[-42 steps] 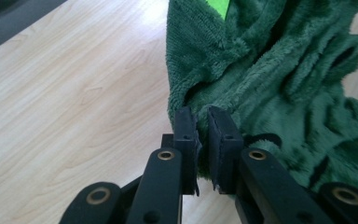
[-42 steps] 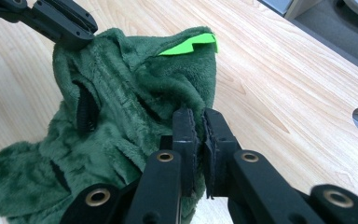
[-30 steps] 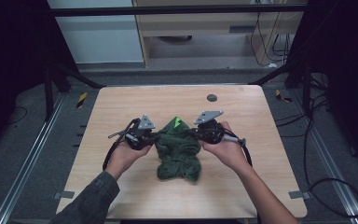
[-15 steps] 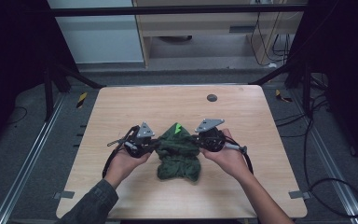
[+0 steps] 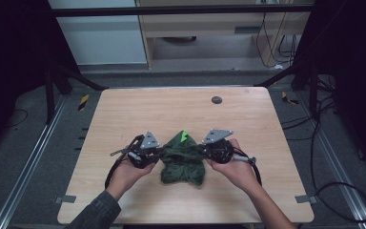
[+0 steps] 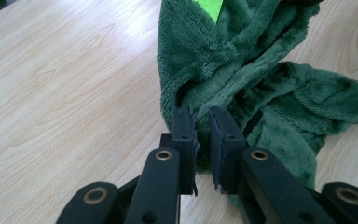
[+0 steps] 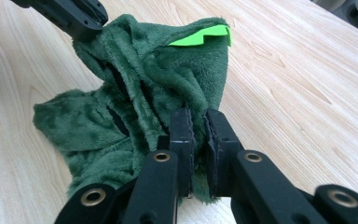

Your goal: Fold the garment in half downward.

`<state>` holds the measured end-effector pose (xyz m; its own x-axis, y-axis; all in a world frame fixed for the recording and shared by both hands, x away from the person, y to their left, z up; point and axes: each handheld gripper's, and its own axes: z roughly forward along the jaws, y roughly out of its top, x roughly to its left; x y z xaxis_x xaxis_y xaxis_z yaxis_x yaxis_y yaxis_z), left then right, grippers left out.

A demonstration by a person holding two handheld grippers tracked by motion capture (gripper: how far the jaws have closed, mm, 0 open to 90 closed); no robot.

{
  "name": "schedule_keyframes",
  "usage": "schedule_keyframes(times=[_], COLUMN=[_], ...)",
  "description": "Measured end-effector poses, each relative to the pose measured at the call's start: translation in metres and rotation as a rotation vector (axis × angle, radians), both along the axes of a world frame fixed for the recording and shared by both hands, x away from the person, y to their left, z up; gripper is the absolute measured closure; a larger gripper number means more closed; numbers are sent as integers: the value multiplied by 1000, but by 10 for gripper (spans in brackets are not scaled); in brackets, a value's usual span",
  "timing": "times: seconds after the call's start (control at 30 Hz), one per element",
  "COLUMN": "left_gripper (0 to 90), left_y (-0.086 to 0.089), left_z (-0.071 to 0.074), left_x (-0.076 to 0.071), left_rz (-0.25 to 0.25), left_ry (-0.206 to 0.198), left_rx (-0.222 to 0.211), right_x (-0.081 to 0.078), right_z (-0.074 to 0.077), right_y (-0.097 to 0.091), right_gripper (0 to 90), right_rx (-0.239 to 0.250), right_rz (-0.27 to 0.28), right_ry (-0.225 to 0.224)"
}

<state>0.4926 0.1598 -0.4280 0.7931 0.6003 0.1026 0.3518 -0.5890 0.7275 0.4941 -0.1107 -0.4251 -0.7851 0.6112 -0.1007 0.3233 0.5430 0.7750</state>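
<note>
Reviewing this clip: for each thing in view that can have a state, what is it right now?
Left gripper: jaws shut on the green fleece garment's left edge.
Right gripper: jaws shut on its right edge.
Green fleece garment: bunched and crumpled, top pinched between both grippers, lower part lying on the table.
Bright green tag: exposed at the garment's top.
Table: bare wood around the garment, one small dark round spot near the far edge.
</note>
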Motion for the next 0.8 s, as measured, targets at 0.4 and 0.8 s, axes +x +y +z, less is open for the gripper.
schedule_keyframes(times=[0.4, 0.8], left_gripper=[807, 789], left_y=[2, 1], left_z=[-6, -19], left_x=[-11, -22], left_rz=[-4, -8], left_ry=[3, 17], left_rx=[-24, -22], right_x=[-12, -21], right_z=[-5, -12], right_y=[-2, -3], right_gripper=[813, 806], right_rx=[6, 5], right_rz=[18, 31], right_ry=[2, 14])
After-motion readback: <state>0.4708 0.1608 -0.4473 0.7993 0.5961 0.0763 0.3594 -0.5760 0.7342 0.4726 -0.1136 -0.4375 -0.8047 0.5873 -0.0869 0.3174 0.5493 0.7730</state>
